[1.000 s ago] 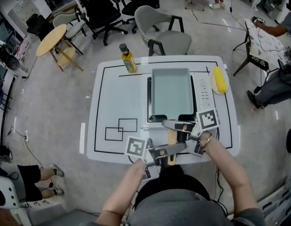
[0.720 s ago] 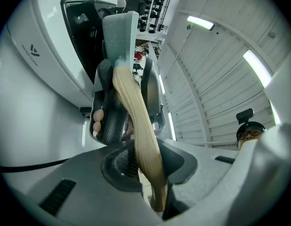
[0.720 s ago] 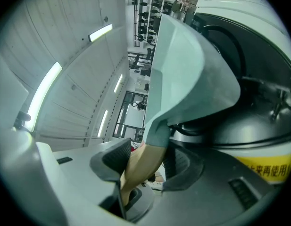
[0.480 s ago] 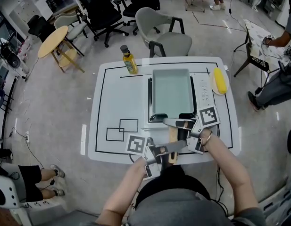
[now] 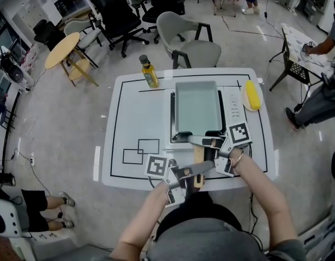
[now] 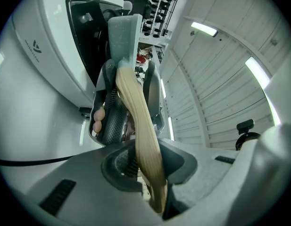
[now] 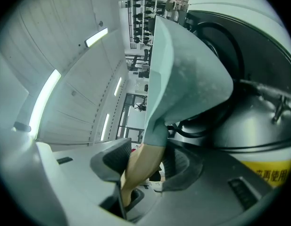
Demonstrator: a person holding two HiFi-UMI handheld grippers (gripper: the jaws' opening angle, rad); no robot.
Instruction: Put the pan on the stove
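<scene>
A pale green rectangular pan [image 5: 197, 106] lies over the burner of a white portable stove [image 5: 233, 105] on the white table [image 5: 134, 113]. Its wooden handle [image 5: 198, 157] points toward me. My right gripper [image 5: 208, 144] is shut on the handle close to the pan. My left gripper [image 5: 184, 174] is shut on the handle's near end. In the left gripper view the wooden handle [image 6: 136, 121] runs up between the jaws of the left gripper [image 6: 150, 161] to the pan [image 6: 124, 36]. In the right gripper view the right gripper [image 7: 145, 166] clamps the handle [image 7: 141, 166] below the pan [image 7: 183, 74]. Whether the pan rests on the burner I cannot tell.
A yellow oil bottle [image 5: 149, 72] stands at the table's far edge, left of the stove. A yellow item on a white plate [image 5: 253, 94] lies to the stove's right. Black taped squares [image 5: 141, 151] mark the near left of the table. Chairs [image 5: 191, 39] stand behind the table.
Both grippers and the pan stay where they were; only the head view has shifted slightly.
</scene>
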